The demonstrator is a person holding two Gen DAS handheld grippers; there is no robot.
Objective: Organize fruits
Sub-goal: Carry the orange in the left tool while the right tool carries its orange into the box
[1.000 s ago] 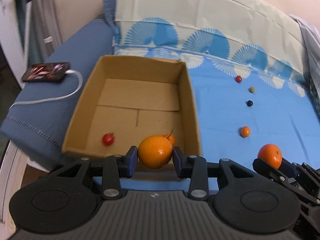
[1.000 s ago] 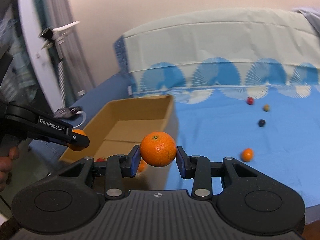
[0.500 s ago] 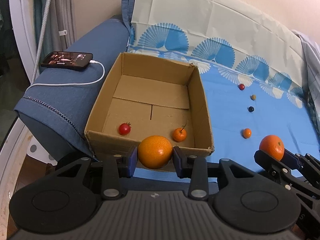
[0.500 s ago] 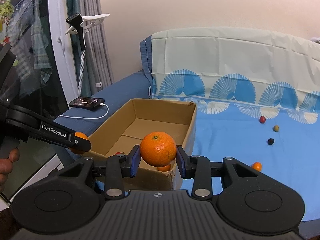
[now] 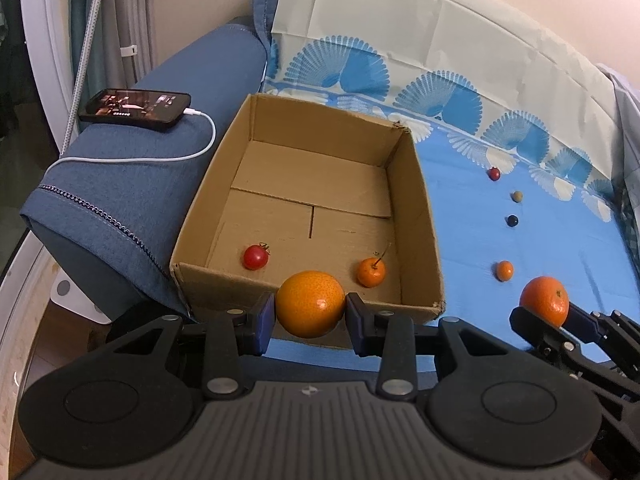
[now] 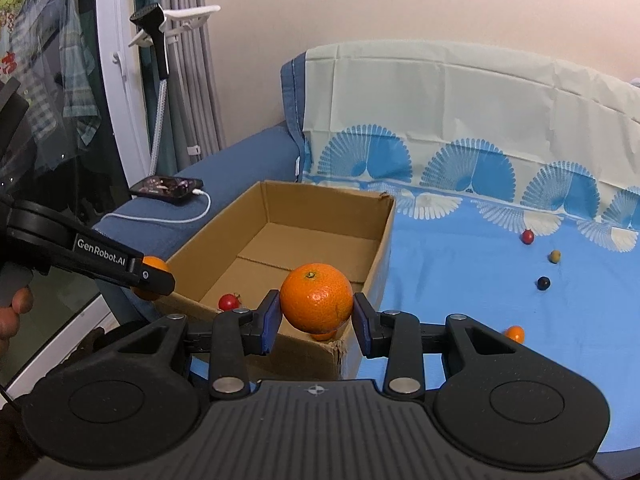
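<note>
My left gripper (image 5: 310,316) is shut on an orange (image 5: 310,309), held just in front of the near wall of the open cardboard box (image 5: 424,216). Inside the box lie a red cherry tomato (image 5: 255,257) and a small orange fruit with a stem (image 5: 371,272). My right gripper (image 6: 316,316) is shut on a second orange (image 6: 316,297), near the box's front right corner (image 6: 340,344); it also shows in the left wrist view (image 5: 545,300). On the blue sheet lie a small orange fruit (image 5: 505,270), a dark berry (image 5: 512,221), an olive-coloured one (image 5: 517,196) and a red one (image 5: 494,173).
The box sits on a blue sheet (image 5: 520,240) against a blue sofa arm (image 5: 132,184). A phone (image 5: 136,109) with a white charging cable (image 5: 132,158) lies on the arm. A patterned cloth covers the backrest (image 5: 440,40). A window and curtain stand to the left (image 6: 80,80).
Both grippers have drawn back and risen from the box, each still holding its orange; more of the sofa arm, phone and box now shows. The fruits in the box have not moved.
</note>
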